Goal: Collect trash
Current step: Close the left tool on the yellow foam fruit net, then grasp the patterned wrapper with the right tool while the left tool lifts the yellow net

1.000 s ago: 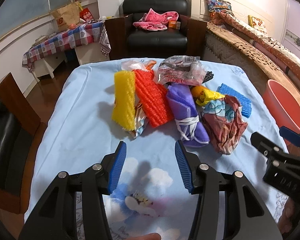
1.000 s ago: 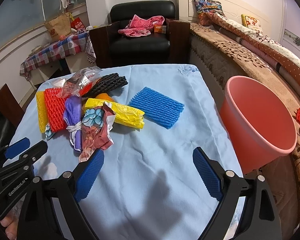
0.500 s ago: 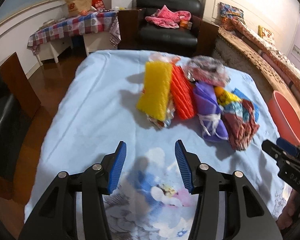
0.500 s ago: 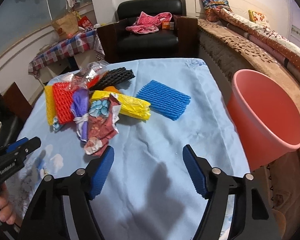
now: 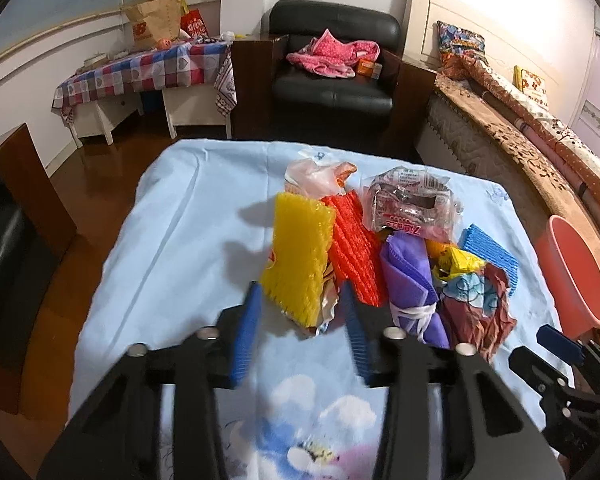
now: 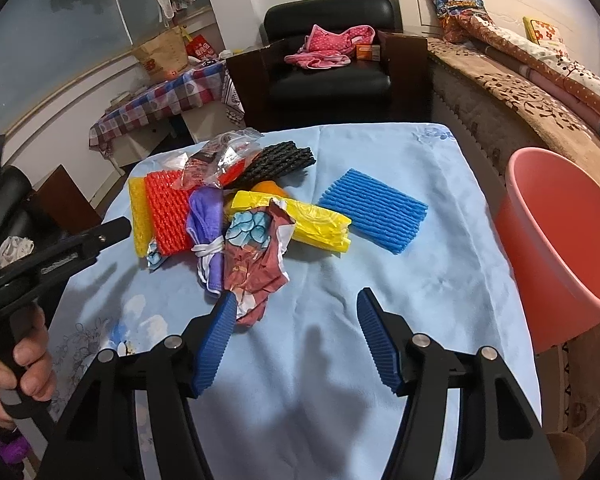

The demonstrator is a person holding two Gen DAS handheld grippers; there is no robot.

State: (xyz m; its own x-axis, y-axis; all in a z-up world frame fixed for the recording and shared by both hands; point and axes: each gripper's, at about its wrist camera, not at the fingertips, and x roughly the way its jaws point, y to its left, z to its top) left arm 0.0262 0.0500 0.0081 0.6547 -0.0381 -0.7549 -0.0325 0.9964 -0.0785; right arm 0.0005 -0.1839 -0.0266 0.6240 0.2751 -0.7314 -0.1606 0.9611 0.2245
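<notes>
Left gripper: your left gripper (image 5: 300, 320) had just been closing, yet its jaws stood apart with nothing clamped; the near end of the yellow foam net (image 5: 298, 262) and the crinkled wrapper under it lay between the blue pads (image 5: 244, 340), and I could not tell whether they touched.
Right gripper: your right gripper (image 6: 296, 336) had also been narrowing; it was still parted and held nothing, with bare blue tablecloth (image 6: 440, 280) between the fingers. Its left pad sat just beside the tail of the red-brown floral wrapper (image 6: 256, 264).
Trash pile: it lay mid-table, towards the far edge and nearer the left edge in the right wrist view. From that left edge you had the yellow foam net, the red foam net (image 6: 168, 212), a purple cloth bag (image 6: 206, 220) with white ties, then the floral wrapper.
Behind the pile: a clear printed plastic bag (image 5: 410, 208) lay over the red net, next to a black foam net (image 6: 280, 160).
Right of the pile: a yellow plastic bag (image 6: 316, 222) lay partly under the floral wrapper; a blue foam net (image 6: 374, 210) lay apart from it, towards the table's right edge.
Bin: a pink plastic bucket (image 6: 560, 236) stood off the right edge of the table, against the bed.
Your hand (image 6: 16, 364): it gripped the left tool's handle.
</notes>
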